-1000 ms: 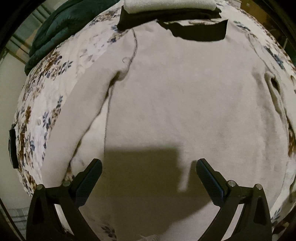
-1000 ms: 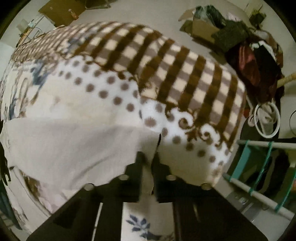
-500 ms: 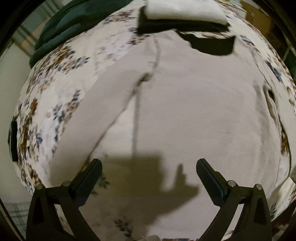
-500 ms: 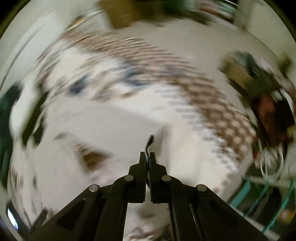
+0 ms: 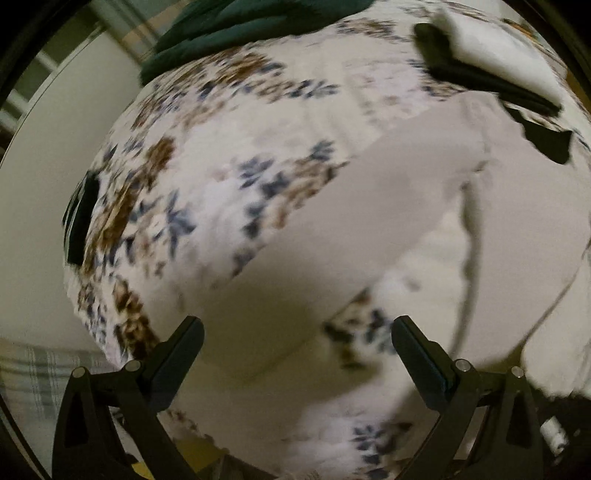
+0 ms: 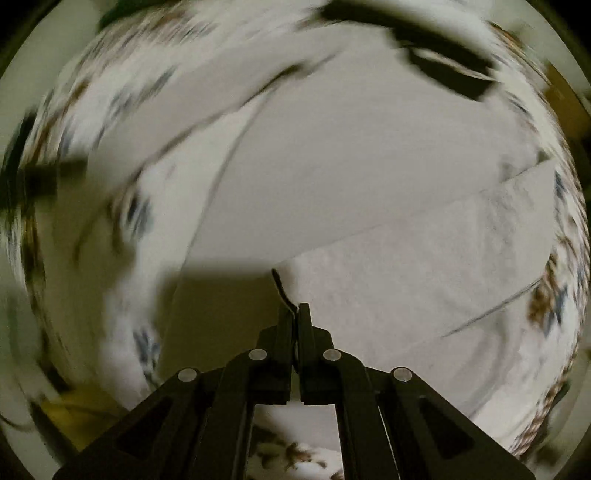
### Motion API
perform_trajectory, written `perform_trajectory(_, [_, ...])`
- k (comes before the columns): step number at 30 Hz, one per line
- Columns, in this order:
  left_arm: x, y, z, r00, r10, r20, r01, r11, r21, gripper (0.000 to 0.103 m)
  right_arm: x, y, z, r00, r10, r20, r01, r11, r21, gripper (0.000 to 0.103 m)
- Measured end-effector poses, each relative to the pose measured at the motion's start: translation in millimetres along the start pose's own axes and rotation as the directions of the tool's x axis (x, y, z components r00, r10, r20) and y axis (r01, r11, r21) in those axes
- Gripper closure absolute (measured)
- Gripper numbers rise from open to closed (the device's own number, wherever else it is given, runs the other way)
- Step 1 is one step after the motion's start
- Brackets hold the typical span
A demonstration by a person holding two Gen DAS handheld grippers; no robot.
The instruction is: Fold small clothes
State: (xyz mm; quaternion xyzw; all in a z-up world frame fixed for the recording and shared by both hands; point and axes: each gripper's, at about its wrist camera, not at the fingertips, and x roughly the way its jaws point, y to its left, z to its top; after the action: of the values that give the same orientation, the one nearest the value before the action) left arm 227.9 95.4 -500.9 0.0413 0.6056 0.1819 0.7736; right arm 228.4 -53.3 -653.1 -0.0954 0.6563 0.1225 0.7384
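- The left gripper hangs with its two dark fingers spread wide apart, nothing between them; it points down at a pale beige sweater lying on a floral bedspread.
- Below the left gripper lies one long sleeve of the sweater, stretched flat and running diagonally toward the sweater's body at the right of the left wrist view. The fingers do not touch it.
- The right gripper is clenched: its two fingers are pressed together, pinching the edge of a fold of the sweater, with a thin dark strip sticking up from between the tips.
- From the pinched edge, a band of the sweater's cloth lies doubled over the sweater's body and runs off to the right in the right wrist view.
- At the far edge of the bed sit a folded white cloth on a dark garment, and a dark green blanket.
- The right wrist view is heavily blurred at its left.
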Motion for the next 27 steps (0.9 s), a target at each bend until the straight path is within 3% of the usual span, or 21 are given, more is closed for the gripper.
perform_trajectory(5, [21,23,-12,0.999,0.021,-0.046,-0.023,0.998,-0.055,0.0,20,34,-30,0.997,-0.039,-0.066,0.029,0.989,-0.147,0.101])
perform_trajectory(10, [34,36,-17,0.996,0.009,-0.084,-0.018,0.994,-0.104,0.0,24,36,-42,0.994,-0.058,-0.088,0.04,0.979,-0.198,0.101])
perform_trajectory(12, [39,45,-16,0.995,-0.013,-0.103,-0.001,0.991,-0.134,0.0,27,17,-31,0.992,-0.026,-0.121,0.009,0.99,-0.144,0.099])
perform_trajectory(13, [41,52,-16,0.993,-0.032,-0.112,0.014,0.987,-0.161,0.0,25,5,-25,0.99,0.017,-0.142,-0.031,0.995,-0.094,0.093])
perform_trajectory(15, [44,68,-16,0.991,-0.066,-0.118,0.04,0.976,-0.213,0.0,20,-20,-20,0.978,0.128,-0.166,-0.124,0.992,0.029,0.052])
perform_trajectory(17, [49,87,-20,0.986,-0.103,-0.13,0.065,0.962,-0.266,0.0,9,-46,-20,0.973,0.188,-0.135,-0.169,0.975,0.142,0.039])
perform_trajectory(22, [76,128,-37,0.966,-0.187,-0.175,0.108,0.916,-0.385,0.0,-6,-114,-28,0.97,0.226,-0.087,-0.175,0.902,0.394,0.035])
perform_trajectory(24, [95,140,-44,0.945,-0.26,-0.198,0.147,0.879,-0.453,0.0,-9,-146,-21,0.971,0.225,-0.081,-0.163,0.87,0.465,0.035])
perform_trajectory(27, [128,153,-56,0.898,-0.378,-0.226,0.195,0.802,-0.565,0.0,-5,-175,-15,0.977,0.187,-0.098,-0.108,0.842,0.529,0.035])
